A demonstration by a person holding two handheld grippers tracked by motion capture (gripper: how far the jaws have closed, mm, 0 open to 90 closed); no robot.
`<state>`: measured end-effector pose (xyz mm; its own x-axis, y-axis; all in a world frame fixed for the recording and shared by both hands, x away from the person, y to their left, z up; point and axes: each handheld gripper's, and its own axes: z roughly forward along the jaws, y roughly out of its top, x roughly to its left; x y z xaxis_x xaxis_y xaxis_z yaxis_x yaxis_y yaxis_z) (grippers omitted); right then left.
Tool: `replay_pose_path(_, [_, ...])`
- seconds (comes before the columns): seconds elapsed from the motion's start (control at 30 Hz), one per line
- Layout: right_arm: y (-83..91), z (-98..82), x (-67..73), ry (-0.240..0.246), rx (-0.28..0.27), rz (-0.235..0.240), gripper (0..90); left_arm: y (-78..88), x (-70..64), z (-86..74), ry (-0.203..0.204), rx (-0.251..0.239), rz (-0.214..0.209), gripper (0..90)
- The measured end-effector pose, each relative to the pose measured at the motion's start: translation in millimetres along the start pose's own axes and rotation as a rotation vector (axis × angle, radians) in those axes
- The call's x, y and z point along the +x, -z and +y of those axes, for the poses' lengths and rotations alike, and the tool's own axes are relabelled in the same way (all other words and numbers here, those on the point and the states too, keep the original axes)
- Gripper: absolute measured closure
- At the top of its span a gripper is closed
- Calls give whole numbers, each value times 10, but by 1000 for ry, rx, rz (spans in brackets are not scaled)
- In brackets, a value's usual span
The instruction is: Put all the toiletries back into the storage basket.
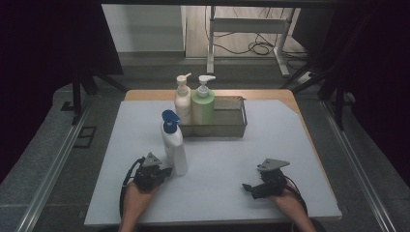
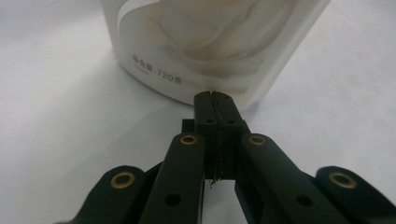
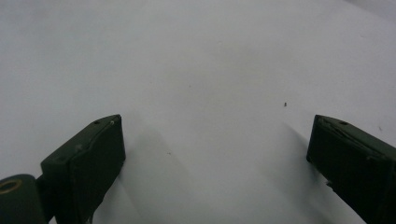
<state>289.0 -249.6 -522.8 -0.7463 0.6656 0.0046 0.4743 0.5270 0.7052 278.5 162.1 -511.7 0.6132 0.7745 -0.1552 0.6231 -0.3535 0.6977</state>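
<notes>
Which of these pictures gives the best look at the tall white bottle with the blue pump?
The high view: it shows the whole white bottle with the blue pump standing upright on the white board, beside the left tool. The left gripper view shows the bottle's lower body and label very close, just beyond the shut jaws. The right gripper view looks at bare board.
</notes>
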Motion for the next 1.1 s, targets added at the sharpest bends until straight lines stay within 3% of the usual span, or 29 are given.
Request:
replay_pose_path(0.5, [0,0,0,0,0,0,43,-117,-159,98,-54,-12,-23,892])
replay_pose_path(0.83, [0,0,0,1,0,-2,43,-123,-189,115,-52,-22,-27,890])
replay_pose_path(1.1, [2,4,3,4,1,-3,47,-62,-191,84,-50,-32,-21,777])
